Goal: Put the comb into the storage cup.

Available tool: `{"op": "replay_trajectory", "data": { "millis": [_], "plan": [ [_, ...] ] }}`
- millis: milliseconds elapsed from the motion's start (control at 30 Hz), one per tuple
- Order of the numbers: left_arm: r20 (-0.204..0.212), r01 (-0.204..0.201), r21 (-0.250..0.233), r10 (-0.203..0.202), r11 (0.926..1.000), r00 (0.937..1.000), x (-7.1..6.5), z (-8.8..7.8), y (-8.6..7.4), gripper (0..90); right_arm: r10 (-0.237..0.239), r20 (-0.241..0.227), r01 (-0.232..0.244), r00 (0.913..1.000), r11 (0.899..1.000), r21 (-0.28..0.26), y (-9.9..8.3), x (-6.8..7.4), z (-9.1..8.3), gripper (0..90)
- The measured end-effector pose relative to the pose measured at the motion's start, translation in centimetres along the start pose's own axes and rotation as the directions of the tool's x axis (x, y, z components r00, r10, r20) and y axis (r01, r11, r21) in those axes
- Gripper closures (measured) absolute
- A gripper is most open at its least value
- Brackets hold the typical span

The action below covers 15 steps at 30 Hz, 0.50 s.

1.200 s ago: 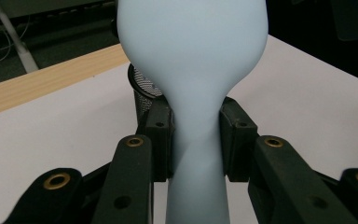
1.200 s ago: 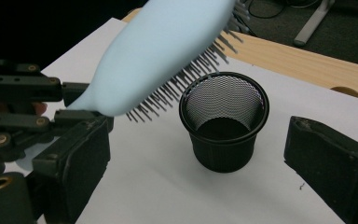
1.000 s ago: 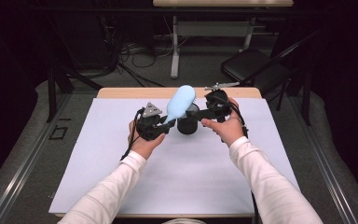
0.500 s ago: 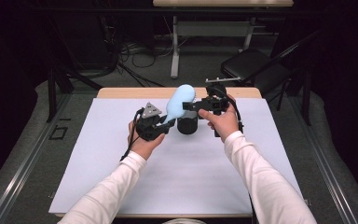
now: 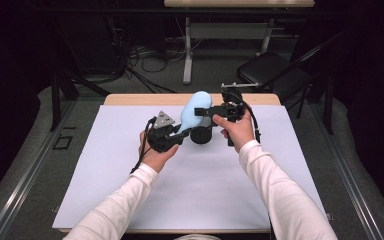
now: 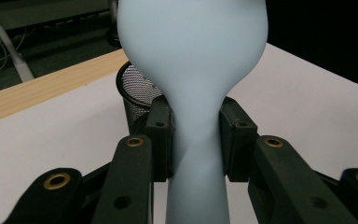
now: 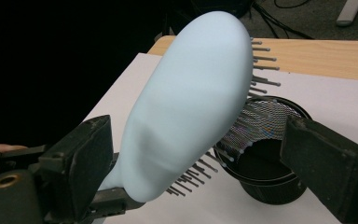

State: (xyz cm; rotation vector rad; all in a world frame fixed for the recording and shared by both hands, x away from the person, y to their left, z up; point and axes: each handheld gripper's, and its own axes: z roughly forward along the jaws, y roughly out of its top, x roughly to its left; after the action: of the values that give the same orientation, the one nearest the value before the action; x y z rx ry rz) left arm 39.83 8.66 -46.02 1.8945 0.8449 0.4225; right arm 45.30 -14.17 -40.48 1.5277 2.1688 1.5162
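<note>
A light blue hairbrush (image 5: 192,114) is held above the table by its handle, and my left gripper (image 5: 179,136) is shut on that handle. In the left gripper view the pads (image 6: 161,137) pinch the narrow neck of the hairbrush (image 6: 191,65). My right gripper (image 5: 201,111) comes in from the right, and its open jaws straddle the head of the brush. In the right gripper view the brush head (image 7: 191,102) lies close to the left jaw, its metal bristles facing the far right jaw. A black mesh cup (image 5: 201,135) stands just below.
A white sheet (image 5: 205,195) covers the table, with a strip of bare wood (image 5: 130,99) along the far edge. Beyond the table are a dark chair (image 5: 265,70), a desk leg and cables on the floor. The mesh cup (image 7: 270,177) stands upright with its mouth open.
My right gripper has shifted a little to the left, so its jaws now stand around the brush head. The left hand and the brush have stayed in place.
</note>
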Motion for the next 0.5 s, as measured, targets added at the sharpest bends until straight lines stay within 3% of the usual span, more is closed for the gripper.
{"op": "replay_trajectory", "data": {
  "millis": [133, 500],
  "plan": [
    [0.016, 0.013, -0.006, -0.013, 0.9999, 0.9998, -0.3, 0.1, 0.0, 69.1, -0.001, 0.004, 0.001, 1.0000, 1.000, 0.006, -0.1, -0.1, 0.1, 9.1],
    [0.041, -0.007, -0.014, 0.008, 0.9999, 0.9991, -1.2, 0.2, 0.3, 69.1, 0.023, -0.023, -0.022, 0.9995, 1.000, 0.012, -0.5, -0.1, 0.5, 9.1]
  ]
}}
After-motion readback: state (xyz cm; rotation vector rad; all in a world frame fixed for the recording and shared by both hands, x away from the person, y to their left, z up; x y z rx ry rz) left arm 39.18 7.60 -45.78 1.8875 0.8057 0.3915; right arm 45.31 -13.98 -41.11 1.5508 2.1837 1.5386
